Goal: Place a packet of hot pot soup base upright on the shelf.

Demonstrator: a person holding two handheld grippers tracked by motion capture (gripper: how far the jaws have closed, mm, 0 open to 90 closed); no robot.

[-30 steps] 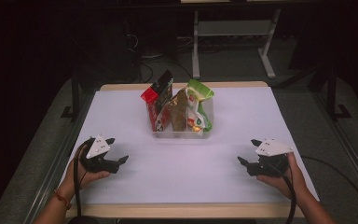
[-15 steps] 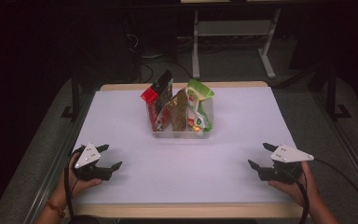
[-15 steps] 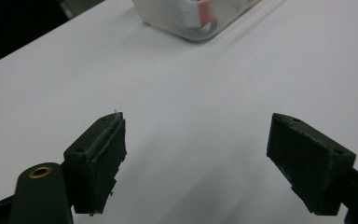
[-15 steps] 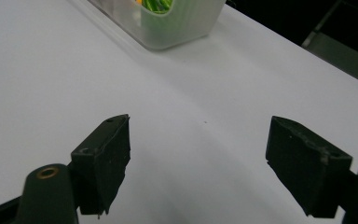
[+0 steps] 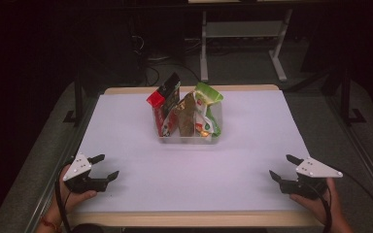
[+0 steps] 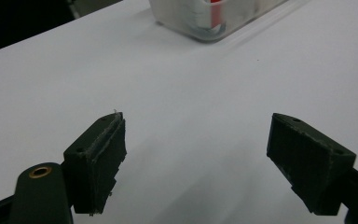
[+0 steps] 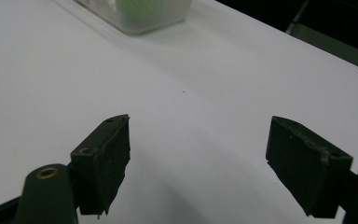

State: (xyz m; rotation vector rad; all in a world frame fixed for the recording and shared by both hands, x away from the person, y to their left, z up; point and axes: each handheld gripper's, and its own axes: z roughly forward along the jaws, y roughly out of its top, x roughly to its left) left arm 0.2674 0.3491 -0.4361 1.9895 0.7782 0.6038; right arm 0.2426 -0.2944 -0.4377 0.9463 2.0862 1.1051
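1. At twelve o'clock, mid-table: clear bin [image 5: 189,138] of upright snack packets [image 5: 187,114].
2. Left gripper [image 5: 103,166], right gripper [image 5: 281,167]: jaws spread, empty, well apart from it.
3. Risk: your clumsy reach topples leaning packets.

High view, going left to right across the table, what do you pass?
Left gripper → red and black packet → brown packet → green and white packet, all three standing in the clear bin → right gripper.
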